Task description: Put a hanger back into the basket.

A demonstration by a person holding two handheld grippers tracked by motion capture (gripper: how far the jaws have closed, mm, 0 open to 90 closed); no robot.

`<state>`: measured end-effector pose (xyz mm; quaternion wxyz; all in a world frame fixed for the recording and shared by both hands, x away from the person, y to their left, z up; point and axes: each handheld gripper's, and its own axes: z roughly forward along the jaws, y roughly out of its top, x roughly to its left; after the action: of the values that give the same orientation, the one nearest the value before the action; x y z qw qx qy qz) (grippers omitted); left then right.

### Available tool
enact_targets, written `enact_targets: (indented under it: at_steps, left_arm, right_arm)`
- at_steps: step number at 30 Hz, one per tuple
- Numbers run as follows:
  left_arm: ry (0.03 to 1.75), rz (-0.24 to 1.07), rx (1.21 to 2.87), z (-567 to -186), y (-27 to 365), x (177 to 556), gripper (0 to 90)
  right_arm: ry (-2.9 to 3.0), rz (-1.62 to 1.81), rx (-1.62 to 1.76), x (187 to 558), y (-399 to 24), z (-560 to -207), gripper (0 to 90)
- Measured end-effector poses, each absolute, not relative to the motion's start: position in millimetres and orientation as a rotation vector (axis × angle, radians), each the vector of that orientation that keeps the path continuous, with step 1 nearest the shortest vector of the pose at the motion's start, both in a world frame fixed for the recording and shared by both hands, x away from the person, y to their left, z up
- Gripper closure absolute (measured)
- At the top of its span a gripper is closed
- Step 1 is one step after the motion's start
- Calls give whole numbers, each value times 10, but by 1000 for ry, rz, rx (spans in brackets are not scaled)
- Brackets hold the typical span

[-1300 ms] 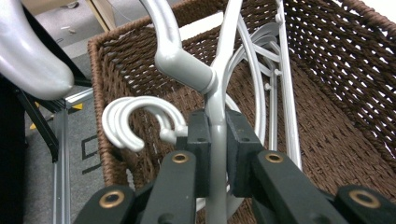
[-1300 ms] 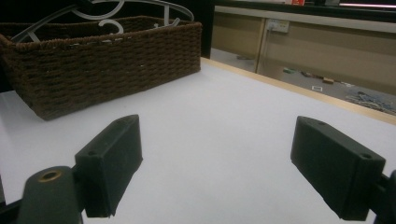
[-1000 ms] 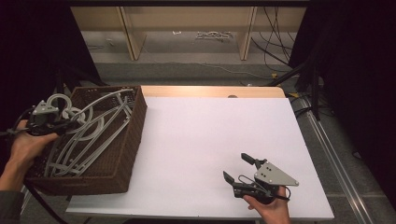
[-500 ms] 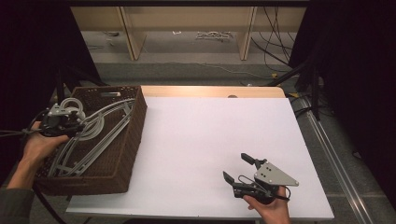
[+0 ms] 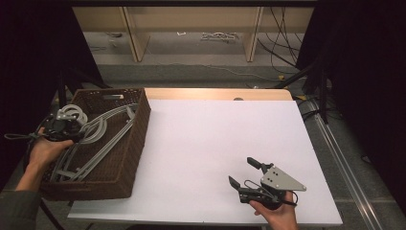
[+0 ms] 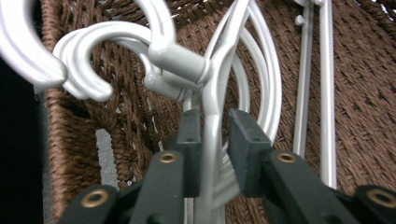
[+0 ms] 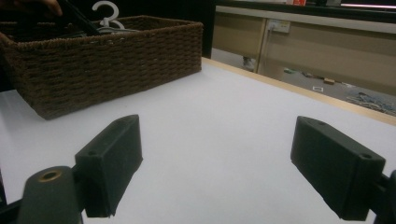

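My left tongs (image 6: 212, 135) have just been opening around a hanger (image 6: 212, 93) stem, perhaps touching; right tongs (image 7: 231, 163) wait wide; next I release.

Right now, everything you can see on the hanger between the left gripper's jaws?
The hanger is pale grey, smooth, plastic-looking, with a curved hook above a thick collar. It lies in the wicker basket among other hangers. The left gripper straddles its neck; the jaws have just been opening, a gap showing at the right pad.
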<state>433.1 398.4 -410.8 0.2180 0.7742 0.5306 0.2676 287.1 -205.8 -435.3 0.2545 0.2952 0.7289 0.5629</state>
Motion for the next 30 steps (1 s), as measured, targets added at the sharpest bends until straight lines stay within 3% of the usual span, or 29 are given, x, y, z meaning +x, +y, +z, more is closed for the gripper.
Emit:
enact_targets:
  at_steps: [13, 19, 30]
  left_arm:
    - [1483, 796, 1974, -3873, 3940, 4164, 438]
    - [1475, 778, 1901, -3747, 3870, 4096, 364]
    - [1364, 749, 1811, -3600, 3579, 3914, 323]
  right_arm:
    - [1971, 1531, 805, 2873, -2052, -4361, 175]
    - [1978, 1526, 807, 2870, -2059, -4355, 175]
    - [1979, 1525, 806, 2871, -2058, -4356, 175]
